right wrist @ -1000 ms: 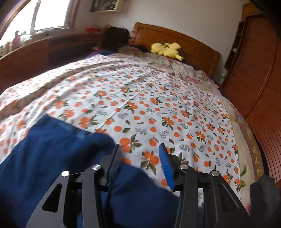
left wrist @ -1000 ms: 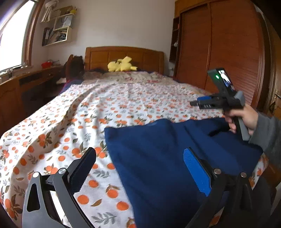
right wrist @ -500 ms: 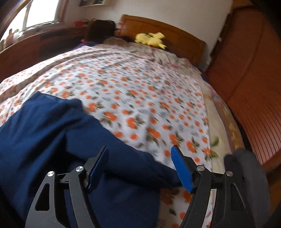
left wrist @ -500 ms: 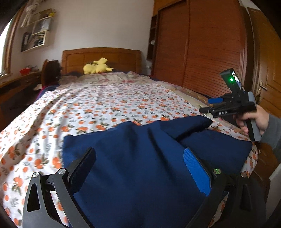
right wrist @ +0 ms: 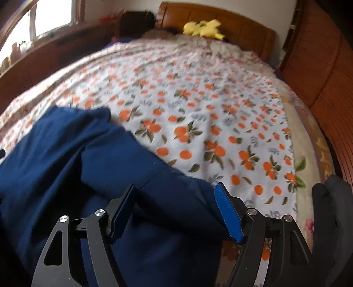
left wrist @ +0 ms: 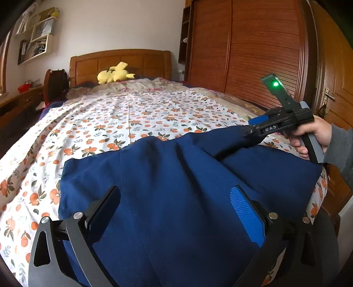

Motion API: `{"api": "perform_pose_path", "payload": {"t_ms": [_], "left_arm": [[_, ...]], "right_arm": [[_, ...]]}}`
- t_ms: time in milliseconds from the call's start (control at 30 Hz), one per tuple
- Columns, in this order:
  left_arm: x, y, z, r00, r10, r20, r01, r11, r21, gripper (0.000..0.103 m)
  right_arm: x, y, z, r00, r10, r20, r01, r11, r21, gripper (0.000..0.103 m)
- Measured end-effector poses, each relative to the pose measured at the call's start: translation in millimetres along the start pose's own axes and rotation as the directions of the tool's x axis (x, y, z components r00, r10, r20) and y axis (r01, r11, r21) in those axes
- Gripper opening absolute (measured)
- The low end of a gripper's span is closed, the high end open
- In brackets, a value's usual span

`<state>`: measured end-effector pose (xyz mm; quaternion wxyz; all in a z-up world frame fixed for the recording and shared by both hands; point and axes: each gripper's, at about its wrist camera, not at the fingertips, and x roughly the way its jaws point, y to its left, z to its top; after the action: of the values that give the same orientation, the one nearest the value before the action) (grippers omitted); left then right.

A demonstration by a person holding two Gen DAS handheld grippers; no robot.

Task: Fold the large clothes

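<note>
Right gripper point(right wrist: 176, 212) let go: jaws were narrower a second ago, now spread, nothing pinched. Left gripper point(left wrist: 176, 216) jaws spread too. Navy garment point(left wrist: 176, 187) lies folded on the bed point(left wrist: 132, 114) (near edge); fold looks placed.

Right gripper point(right wrist: 176, 209) hangs over the blue garment point(right wrist: 92, 159), jaws wide, pads clear of the cloth between them. Orange-print bedspread point(right wrist: 198, 106) runs to the headboard point(right wrist: 231, 19), yellow plush point(right wrist: 204, 27) there. Window point(right wrist: 51, 18) top left, blurry.
</note>
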<state>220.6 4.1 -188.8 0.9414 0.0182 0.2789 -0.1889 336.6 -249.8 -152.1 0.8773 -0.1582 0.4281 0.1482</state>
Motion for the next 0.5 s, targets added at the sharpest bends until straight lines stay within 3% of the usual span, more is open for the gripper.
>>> {"api": "perform_pose_path", "payload": {"t_ms": [67, 100, 133, 167, 367, 500], "left_arm": [[1, 1, 0, 1.000, -0.001, -0.004, 0.001, 1.000, -0.001, 0.100], [1, 1, 0, 1.000, -0.003, -0.005, 0.003, 1.000, 0.000, 0.100], [1, 1, 0, 1.000, -0.004, -0.004, 0.005, 1.000, 0.002, 0.100], [0, 1, -1, 1.000, -0.005, -0.003, 0.005, 1.000, 0.003, 0.100], [0, 0, -1, 1.000, -0.008, -0.003, 0.008, 1.000, 0.001, 0.100], [1, 1, -1, 1.000, -0.011, -0.010, 0.011, 1.000, -0.002, 0.100]], "right_arm": [[8, 5, 2, 0.999, 0.000, -0.037, -0.001, 1.000, -0.031, 0.057], [11, 8, 4, 0.999, 0.000, -0.049, -0.003, 0.999, -0.052, 0.029], [13, 11, 6, 0.998, -0.020, -0.058, 0.015, 0.997, -0.075, 0.011], [14, 10, 9, 0.997, -0.043, -0.058, 0.038, 0.996, -0.086, 0.001], [5, 2, 42, 0.997, -0.066, 0.039, 0.069, 0.995, -0.072, 0.001], [9, 3, 56, 0.998, -0.045, 0.045, 0.047, 0.998, -0.044, 0.002]]}}
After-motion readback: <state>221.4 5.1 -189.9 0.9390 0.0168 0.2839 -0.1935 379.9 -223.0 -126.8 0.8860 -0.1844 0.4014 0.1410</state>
